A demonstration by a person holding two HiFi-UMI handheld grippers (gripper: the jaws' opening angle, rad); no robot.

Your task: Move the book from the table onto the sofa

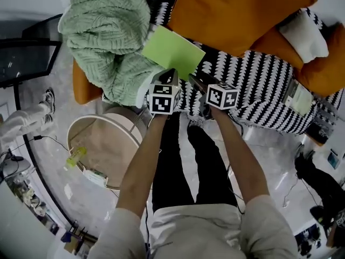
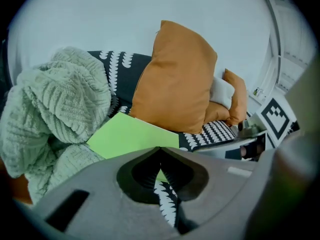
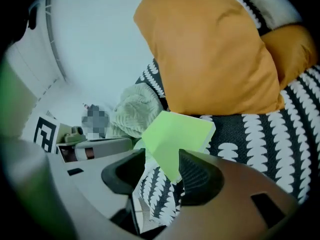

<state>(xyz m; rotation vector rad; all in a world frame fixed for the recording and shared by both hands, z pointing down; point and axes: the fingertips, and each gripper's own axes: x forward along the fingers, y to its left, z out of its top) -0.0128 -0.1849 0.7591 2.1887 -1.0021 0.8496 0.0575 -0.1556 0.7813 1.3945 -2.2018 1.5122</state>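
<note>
The light green book (image 1: pixel 172 52) hangs tilted above the black-and-white patterned sofa (image 1: pixel 259 80), partly over the green knitted blanket (image 1: pixel 108 31). My left gripper (image 1: pixel 170 75) is shut on the book's near edge; in the left gripper view the jaws meet on the green cover (image 2: pixel 132 136) at the gripper's tip (image 2: pixel 160 153). My right gripper (image 1: pixel 197 84) is close beside it at the book's lower right edge. In the right gripper view its jaws (image 3: pixel 162 166) stand wide apart, with a corner of the book (image 3: pixel 175 136) dipping between them.
A big orange cushion (image 1: pixel 237 15) leans on the sofa back, with a white pillow (image 1: pixel 304 36) and another orange cushion to its right. A round wooden table (image 1: pixel 116 169) stands at the lower left, carrying a small yellow thing (image 1: pixel 75 156). The person's legs are below the grippers.
</note>
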